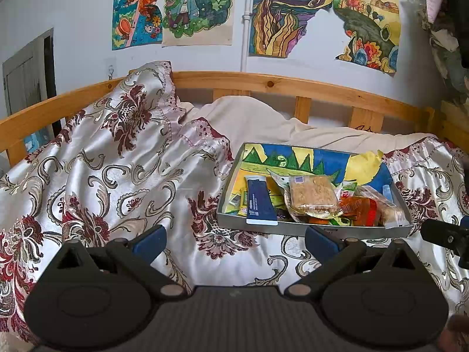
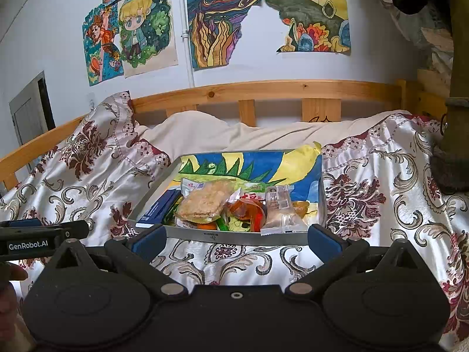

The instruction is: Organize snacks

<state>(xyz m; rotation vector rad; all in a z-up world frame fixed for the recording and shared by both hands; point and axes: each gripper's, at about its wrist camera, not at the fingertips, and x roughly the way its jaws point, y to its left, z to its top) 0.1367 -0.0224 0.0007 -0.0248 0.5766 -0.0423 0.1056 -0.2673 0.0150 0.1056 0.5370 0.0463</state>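
Grey snack tray [image 2: 222, 236] beyond right gripper [image 2: 236, 242]

A grey tray [image 2: 315, 239] lined with a coloured drawing is seen on a bed covered by a floral bedspread [image 2: 381, 193]. Snacks are piled in it: a crumbly bar in clear wrap [image 2: 203, 204], a dark blue packet [image 2: 156, 209] at the left, orange sweets [image 2: 249, 209] and a white packet [image 2: 280, 211]. The right claw [image 2: 236, 239] is held wide apart just before the tray's near wall. Part of the left claw [image 2: 44, 234] is seen at the left edge.
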